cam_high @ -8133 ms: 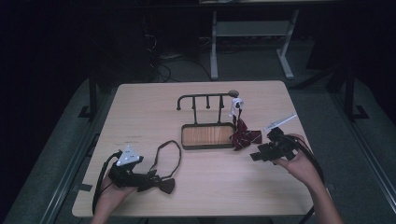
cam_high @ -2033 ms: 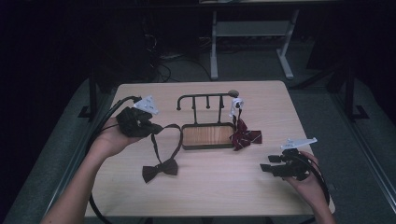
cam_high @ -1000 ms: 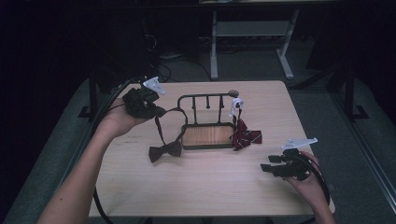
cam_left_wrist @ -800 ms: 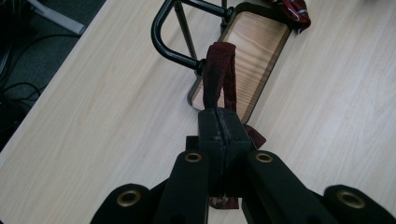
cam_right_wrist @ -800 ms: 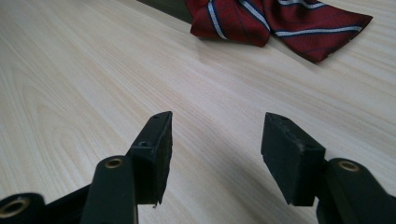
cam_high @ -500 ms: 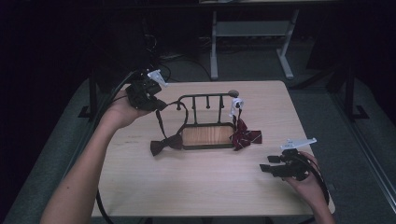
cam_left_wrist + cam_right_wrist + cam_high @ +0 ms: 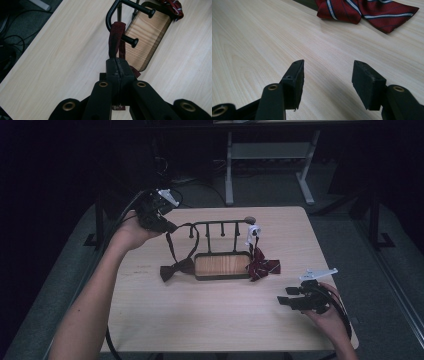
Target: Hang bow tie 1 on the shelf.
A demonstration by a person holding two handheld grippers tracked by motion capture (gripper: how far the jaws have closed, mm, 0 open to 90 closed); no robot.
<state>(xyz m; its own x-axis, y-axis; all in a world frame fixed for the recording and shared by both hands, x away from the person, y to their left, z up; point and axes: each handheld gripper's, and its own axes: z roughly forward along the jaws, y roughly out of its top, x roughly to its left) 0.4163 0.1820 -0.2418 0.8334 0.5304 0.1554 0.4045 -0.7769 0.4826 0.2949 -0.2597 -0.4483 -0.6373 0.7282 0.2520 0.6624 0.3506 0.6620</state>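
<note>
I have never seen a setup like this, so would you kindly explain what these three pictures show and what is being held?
A person works at a wooden table with a hand-held two-jaw gripper in each hand. One picture looks down from above; the other two come from cameras riding on the grippers. On the table stands a black peg rack with a wooden base. A striped red bow tie hangs at its right end. The left gripper, jaws shut, holds the strap of a dark maroon bow tie, looped at an end peg. The right gripper rests open on the table.
</note>
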